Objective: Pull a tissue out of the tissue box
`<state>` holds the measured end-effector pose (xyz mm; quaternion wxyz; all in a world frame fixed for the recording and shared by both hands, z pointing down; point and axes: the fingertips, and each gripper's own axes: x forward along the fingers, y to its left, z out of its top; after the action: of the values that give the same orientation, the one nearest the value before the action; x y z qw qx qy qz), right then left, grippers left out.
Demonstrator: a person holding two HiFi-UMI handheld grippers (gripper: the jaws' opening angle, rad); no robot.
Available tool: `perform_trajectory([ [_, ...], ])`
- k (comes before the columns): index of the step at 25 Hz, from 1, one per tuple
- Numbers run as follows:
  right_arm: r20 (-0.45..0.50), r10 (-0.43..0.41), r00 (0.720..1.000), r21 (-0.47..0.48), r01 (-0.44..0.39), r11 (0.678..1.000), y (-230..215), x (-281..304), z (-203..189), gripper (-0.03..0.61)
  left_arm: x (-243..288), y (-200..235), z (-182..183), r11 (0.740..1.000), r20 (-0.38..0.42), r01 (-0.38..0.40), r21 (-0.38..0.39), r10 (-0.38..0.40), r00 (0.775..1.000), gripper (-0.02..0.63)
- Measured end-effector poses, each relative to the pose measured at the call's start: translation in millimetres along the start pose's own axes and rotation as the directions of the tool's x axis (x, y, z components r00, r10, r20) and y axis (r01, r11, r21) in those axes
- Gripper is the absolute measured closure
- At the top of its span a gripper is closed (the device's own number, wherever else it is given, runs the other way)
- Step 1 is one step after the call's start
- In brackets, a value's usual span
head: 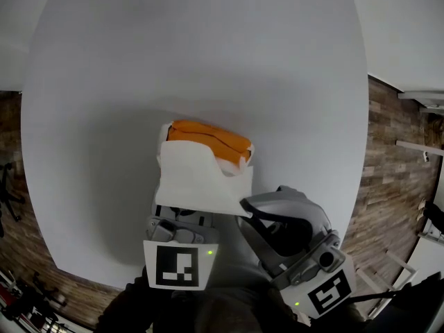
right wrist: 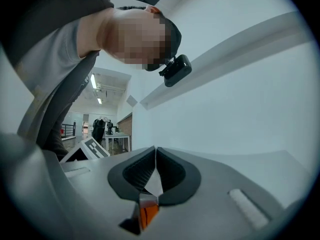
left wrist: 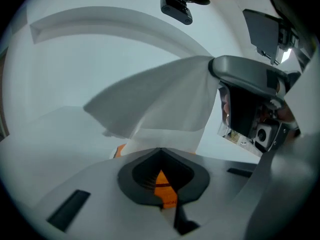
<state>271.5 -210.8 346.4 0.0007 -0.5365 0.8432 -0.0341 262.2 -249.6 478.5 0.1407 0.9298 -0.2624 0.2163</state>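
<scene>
Box [head: 208, 139] sits on the table [head: 104, 82], nearer the person's edge than the far one, roughly midway between the left and right edges.

Left gripper [left wrist: 161, 176]: clenched on the box at its near end; orange card shows between the pads. Likely purpose is to anchor the box so it doesn't lift or slide with the sheet.

Right gripper [right wrist: 155, 173]: jaws closed, pinching a white corner of the tissue [head: 194, 179]. It comes in from the right and is held above the box and roughly level, which keeps the pull upward and toward the person.

Tissue: mostly drawn out, spread as a broad sheet over the box's near half and the left gripper's front. Its far edge appears to run down to the box top. Cannot tell whether it is caught in the slot or already free.

Judgement: extraction is well along. What remains is clearing the last of the sheet. The risk is dragging the next tissue out with it if the pull is quick.
</scene>
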Motion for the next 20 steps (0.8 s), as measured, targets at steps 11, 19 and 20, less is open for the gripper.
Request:
perform_trajectory([
  [11,0.106,0.089,0.990,-0.028,-0.086,0.996,34,-11,44,0.566,-24,-11,-27,0.990,-0.244,0.074,0.117,-0.044,0.969,0.614],
  [19,0.163,0.133,0.978,-0.089,-0.120,0.989,65,-33,92,0.566,-66,-14,20,0.998,-0.010,-0.057,-0.029,0.057,0.998,0.614],
  [20,0.168,0.137,0.976,-0.101,-0.121,0.988,71,-38,98,0.566,-71,-14,26,0.997,0.016,-0.069,-0.047,0.070,0.997,0.614],
])
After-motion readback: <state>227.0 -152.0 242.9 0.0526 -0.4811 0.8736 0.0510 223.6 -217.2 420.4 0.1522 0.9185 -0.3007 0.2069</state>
